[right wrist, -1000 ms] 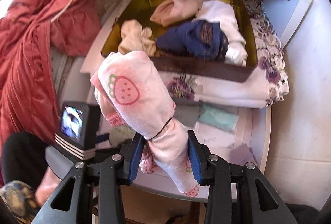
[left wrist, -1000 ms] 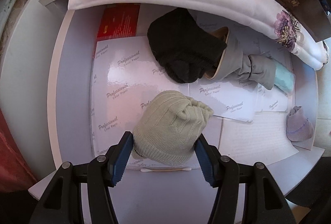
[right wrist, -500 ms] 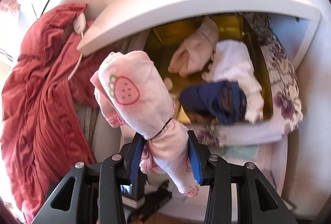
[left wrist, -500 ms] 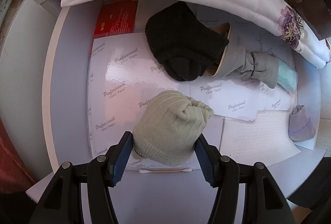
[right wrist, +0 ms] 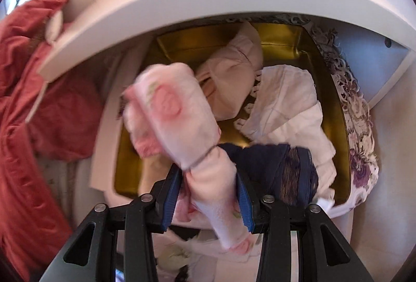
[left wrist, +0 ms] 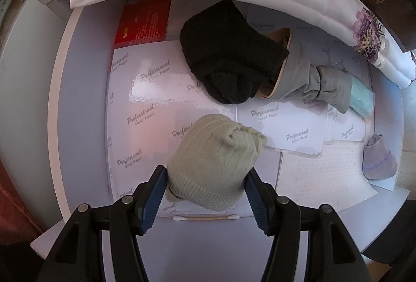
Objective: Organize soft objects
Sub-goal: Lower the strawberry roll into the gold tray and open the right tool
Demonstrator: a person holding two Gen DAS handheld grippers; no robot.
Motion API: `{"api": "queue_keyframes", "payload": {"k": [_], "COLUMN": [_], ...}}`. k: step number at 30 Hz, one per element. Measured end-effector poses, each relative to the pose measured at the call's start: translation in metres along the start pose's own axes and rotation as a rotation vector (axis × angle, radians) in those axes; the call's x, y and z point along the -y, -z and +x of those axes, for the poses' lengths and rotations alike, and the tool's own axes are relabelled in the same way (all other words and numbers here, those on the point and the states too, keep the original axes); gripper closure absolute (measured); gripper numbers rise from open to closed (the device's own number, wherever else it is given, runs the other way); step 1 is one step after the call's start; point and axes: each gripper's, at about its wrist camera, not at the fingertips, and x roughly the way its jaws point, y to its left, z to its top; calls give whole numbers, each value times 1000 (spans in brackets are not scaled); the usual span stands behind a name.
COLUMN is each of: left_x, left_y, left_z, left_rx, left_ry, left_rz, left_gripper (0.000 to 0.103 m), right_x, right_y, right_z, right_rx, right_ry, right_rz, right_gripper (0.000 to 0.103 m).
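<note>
Each hand-held gripper [left wrist: 205, 193] [right wrist: 208, 201] has black arms, silver screws and 2 ribbed blue pads.

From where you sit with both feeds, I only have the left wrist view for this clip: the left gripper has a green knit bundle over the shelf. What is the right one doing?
Observer: The right gripper has a pink strawberry-print sock bundle between its fingers; its jaws are closing a little.
Operator: Over what?
Observer: Over a gold-lined box, which your view shows only from outside.
Operator: Is that box empty?
Observer: No. It holds a pale pink rolled garment, a white lace-trimmed garment and a navy lace piece.
Operator: Anything beside it?
Observer: A red quilted fabric is heaped to its left.
</note>
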Motion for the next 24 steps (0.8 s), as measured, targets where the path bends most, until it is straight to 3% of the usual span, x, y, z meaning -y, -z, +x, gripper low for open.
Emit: {"api": "queue_keyframes", "payload": {"k": [13,24], "left_x": [-2,0], "left_y": [-1,0], "left_z": [2,0], "left_rx": [1,4], "left_ry": [3,-5], "left_rz": [-7,1], "left_gripper": [42,42], "right_x": [-4,-6], "right_y": [-15,-4], "right_z": [42,20], "right_rx": [-56,-23], "right_ry": [88,20], "right_rz": [-67,-108], "right_gripper": [64,44]}}
